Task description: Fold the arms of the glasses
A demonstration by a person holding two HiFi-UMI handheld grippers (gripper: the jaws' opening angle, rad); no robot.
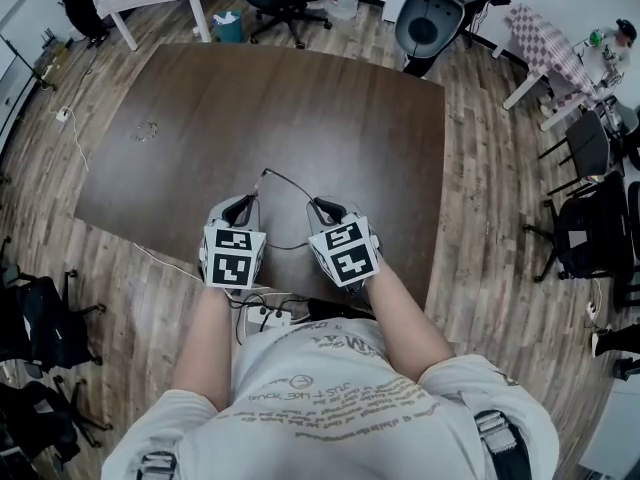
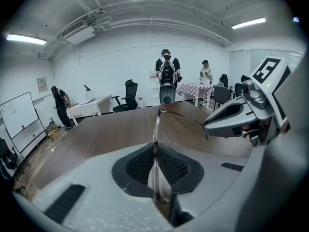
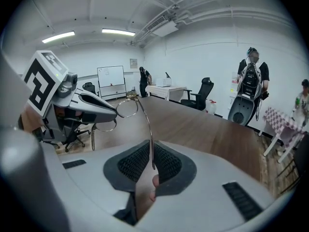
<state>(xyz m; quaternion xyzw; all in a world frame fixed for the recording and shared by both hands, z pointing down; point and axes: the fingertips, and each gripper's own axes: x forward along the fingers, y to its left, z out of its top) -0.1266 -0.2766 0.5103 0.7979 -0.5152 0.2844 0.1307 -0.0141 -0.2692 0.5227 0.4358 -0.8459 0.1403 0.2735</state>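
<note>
I see the left gripper (image 2: 155, 163) jaws nearly shut on a lens rim of the wire glasses (image 2: 156, 129), the right gripper (image 3: 151, 161) jaws pinching one arm (image 3: 147, 129), over the brown counter (image 2: 106, 129).

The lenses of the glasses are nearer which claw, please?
Left. The left claw clamps one lens; the right claw holds an arm by its tip, apart from the lenses.
</note>
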